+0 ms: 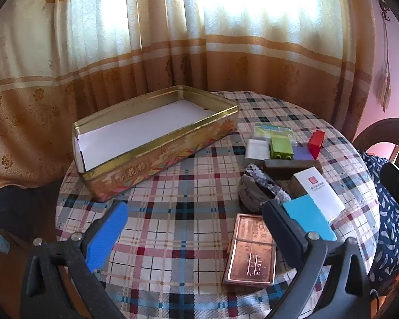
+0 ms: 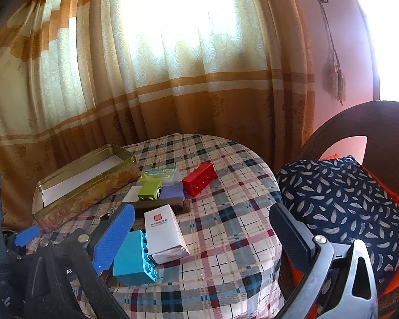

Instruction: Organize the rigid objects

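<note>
- Cluster of small rigid objects on the right part of the round plaid worktop [image 1: 173,226]: red brick [image 2: 199,178], green brick [image 2: 149,190], purple block [image 2: 171,192], white box with a red seal [image 2: 163,232], blue brick [image 2: 131,259], long dark bar [image 2: 159,205].
- Gold tin [image 1: 157,143] at the back left of the worktop, lid off, lined with white paper, nothing else visible inside; well apart from the cluster.
- Seen only from the left wrist: copper-coloured flat case [image 1: 250,255] lying near the front edge, and a grey speckled pouch-like thing [image 1: 258,188] just behind it; also a flat white piece [image 1: 256,148] touching the green brick.
- Seen better from the right wrist: studs on the blue brick's side, white box leaning against that brick, red brick standing apart from the others toward the far right.
- Seen only from the right wrist: full view of the dark feather-print cushion [image 2: 340,202] on a brown chair [image 2: 359,122] beside the worktop, orange fabric beneath it.
- Left claw [image 1: 196,220] spread wide above the worktop, gripping nothing; blue pad on one side, dark pad in front of the blue brick.
- Right claw [image 2: 202,228] likewise spread wide and empty, white box and blue brick lying just beside its blue-padded finger.
- Gold and cream curtain [image 2: 173,66] behind everything, tassel [image 2: 335,79] hanging on the pink wall.
</note>
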Motion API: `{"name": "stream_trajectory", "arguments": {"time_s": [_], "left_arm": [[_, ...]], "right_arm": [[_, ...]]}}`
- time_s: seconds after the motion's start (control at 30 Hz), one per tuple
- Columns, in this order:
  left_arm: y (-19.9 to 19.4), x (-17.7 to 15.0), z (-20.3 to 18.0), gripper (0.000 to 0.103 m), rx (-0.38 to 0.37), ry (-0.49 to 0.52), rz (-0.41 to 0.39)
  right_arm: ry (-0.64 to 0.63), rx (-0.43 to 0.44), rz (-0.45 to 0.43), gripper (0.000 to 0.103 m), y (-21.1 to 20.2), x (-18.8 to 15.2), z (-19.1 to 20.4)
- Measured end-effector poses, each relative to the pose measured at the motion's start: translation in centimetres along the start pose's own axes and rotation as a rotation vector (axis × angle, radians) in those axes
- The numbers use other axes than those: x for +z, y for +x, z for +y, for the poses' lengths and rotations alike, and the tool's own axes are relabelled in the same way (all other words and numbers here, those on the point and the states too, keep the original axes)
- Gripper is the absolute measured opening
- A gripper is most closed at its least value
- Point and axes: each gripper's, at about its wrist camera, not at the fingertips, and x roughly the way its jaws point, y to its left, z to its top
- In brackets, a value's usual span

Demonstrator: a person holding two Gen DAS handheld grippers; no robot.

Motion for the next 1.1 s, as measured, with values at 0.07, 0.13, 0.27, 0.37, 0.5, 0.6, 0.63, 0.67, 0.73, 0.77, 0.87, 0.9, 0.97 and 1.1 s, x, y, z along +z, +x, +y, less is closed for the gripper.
{"name": "stream_trajectory", "arguments": {"time_s": [0.07, 0.13, 0.27, 0.37, 0.5, 0.6, 0.63, 0.67, 0.73, 0.77, 0.87, 0.9, 0.97, 1.1], "left_arm": [[0.03, -0.12, -0.07, 0.103, 0.0, 0.007, 0.004], [0.08, -0.23, -0.02, 0.103, -0.002, 0.008, 0.008], [0.11, -0.31, 0.01, 0.103, 0.001, 0.008, 0.013], [0.09, -0.29, -0.07, 0.103, 0.001, 0.014, 0.012], [0.09, -0.37, 0.02, 0.103, 0.001, 0.018, 0.016], [0.14, -0.48, 0.09, 0.103, 0.0, 0.02, 0.023], [0.16, -0.47, 0.06, 0.103, 0.0, 0.021, 0.025], [0.17, -0.47, 0.07, 0.103, 0.0, 0.02, 0.027], [0.16, -0.47, 0.1, 0.103, 0.001, 0.02, 0.027], [0.14, -0.49, 0.1, 0.103, 0.001, 0.019, 0.025], [0.15, -0.51, 0.05, 0.102, -0.003, 0.019, 0.027], [0.14, -0.53, 0.01, 0.103, -0.005, 0.019, 0.028], [0.16, -0.49, -0.03, 0.102, -0.007, 0.022, 0.029], [0.09, -0.44, -0.16, 0.103, -0.014, 0.022, 0.029]], "right_arm": [[-0.011, 0.002, -0.005, 0.102, -0.13, -0.1, 0.08], [-0.016, 0.005, -0.005, 0.102, -0.14, -0.13, 0.09], [-0.012, 0.004, 0.001, 0.102, -0.09, -0.15, -0.03], [-0.013, 0.006, 0.002, 0.102, -0.08, -0.17, -0.07], [-0.021, 0.012, 0.002, 0.102, -0.12, -0.23, -0.01], [-0.022, 0.013, 0.001, 0.102, -0.12, -0.27, 0.01], [-0.021, 0.013, 0.002, 0.102, -0.12, -0.28, -0.02], [-0.021, 0.012, 0.002, 0.102, -0.14, -0.3, 0.03], [-0.023, 0.011, 0.0, 0.102, -0.15, -0.3, 0.03], [-0.023, 0.012, -0.001, 0.102, -0.16, -0.3, 0.02], [-0.026, 0.014, 0.0, 0.102, -0.13, -0.36, 0.12], [-0.027, 0.015, 0.001, 0.102, -0.1, -0.4, 0.15], [-0.027, 0.016, 0.004, 0.102, -0.09, -0.44, 0.2], [-0.03, 0.018, 0.006, 0.102, -0.11, -0.38, 0.21]]}}
